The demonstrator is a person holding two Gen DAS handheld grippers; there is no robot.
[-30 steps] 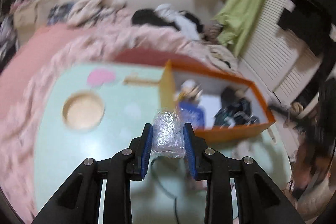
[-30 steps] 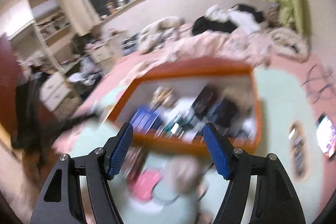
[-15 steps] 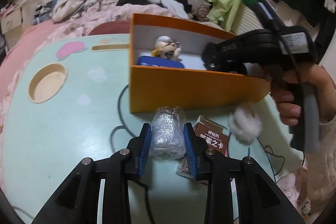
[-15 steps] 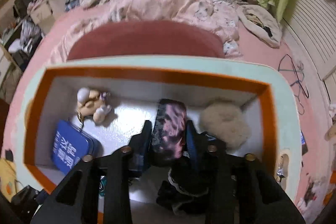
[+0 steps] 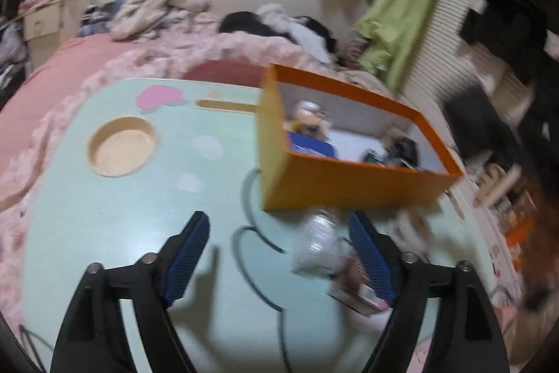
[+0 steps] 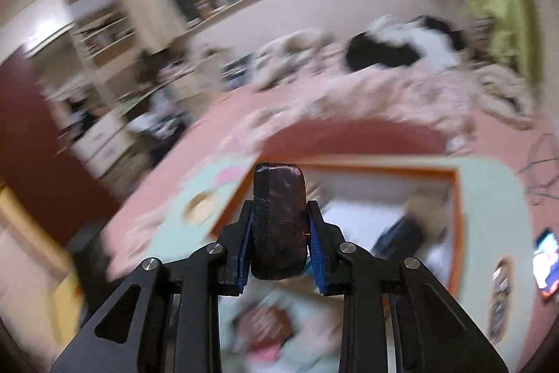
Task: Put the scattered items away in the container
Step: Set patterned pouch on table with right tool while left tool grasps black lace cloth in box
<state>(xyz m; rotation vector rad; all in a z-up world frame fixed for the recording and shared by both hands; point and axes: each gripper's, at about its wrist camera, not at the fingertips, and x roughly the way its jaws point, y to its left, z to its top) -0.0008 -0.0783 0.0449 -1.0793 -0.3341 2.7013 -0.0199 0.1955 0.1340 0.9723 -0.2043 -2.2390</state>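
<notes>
The left gripper (image 5: 279, 242) jaws are opening around a plastic-wrapped bundle (image 5: 319, 245) lying outside the orange box (image 5: 349, 191); the right gripper (image 6: 279, 245) pinches a dark case (image 6: 278, 219), which may slip.

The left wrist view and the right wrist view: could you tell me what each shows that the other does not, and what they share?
Only the left wrist view shows the left gripper, its jaws opening, with a clear plastic-wrapped bundle loose between them near the right-hand pad, and a black cable on the table. Only the right wrist view shows the right gripper clamped on a dark case, and shelves at the left. Both show the orange box with items inside, the mint-green table with its round recess, and the pink bed.
</notes>
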